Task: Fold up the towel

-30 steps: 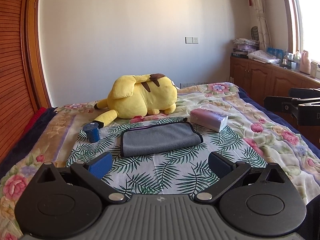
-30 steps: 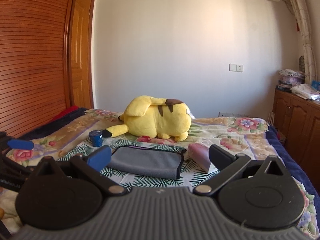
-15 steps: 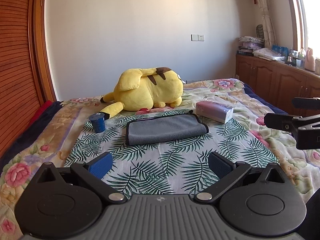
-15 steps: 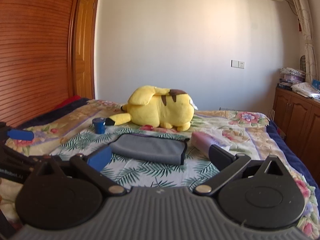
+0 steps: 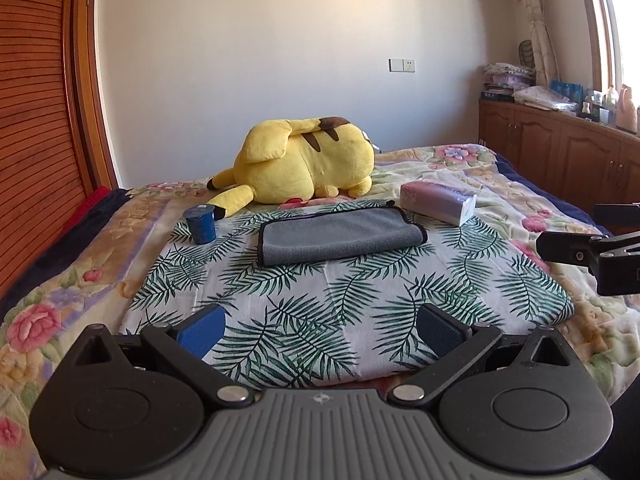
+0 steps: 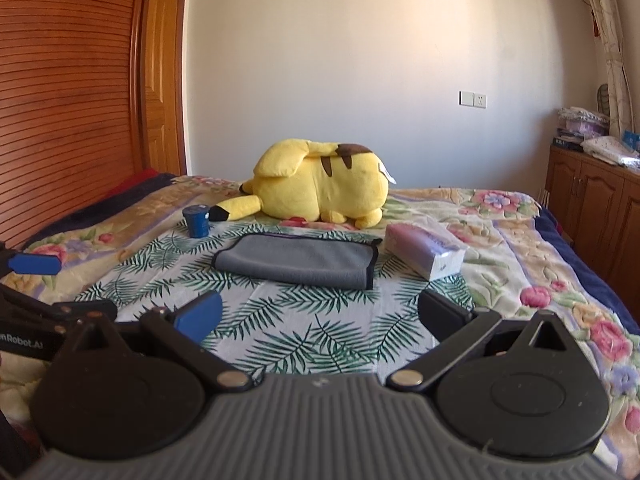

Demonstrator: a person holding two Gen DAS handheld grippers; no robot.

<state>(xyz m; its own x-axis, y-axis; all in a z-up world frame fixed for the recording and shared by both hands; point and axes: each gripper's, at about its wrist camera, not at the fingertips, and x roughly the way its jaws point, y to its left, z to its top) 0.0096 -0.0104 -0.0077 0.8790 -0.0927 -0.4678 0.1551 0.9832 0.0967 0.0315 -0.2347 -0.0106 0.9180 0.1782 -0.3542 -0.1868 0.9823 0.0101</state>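
Observation:
A grey towel with dark edging point(image 5: 340, 236) lies folded flat on a palm-leaf cloth point(image 5: 320, 300) on the bed; it also shows in the right wrist view point(image 6: 296, 260). My left gripper point(image 5: 320, 330) is open and empty, held above the near edge of the cloth, well short of the towel. My right gripper point(image 6: 320, 314) is open and empty, also short of the towel. The right gripper's fingers point(image 5: 568, 250) show at the right edge of the left wrist view; the left gripper's blue pad point(image 6: 34, 263) shows at the left of the right wrist view.
A yellow plush toy point(image 5: 304, 168) lies behind the towel. A small blue cup point(image 5: 200, 224) stands left of the towel, a tissue pack point(image 5: 438, 198) to its right. A wooden wardrobe point(image 6: 68, 92) is on the left, cabinets point(image 5: 560, 156) on the right.
Both grippers have pulled back and risen, so the towel and cloth look farther off and more of the near cloth shows. The towel has not moved.

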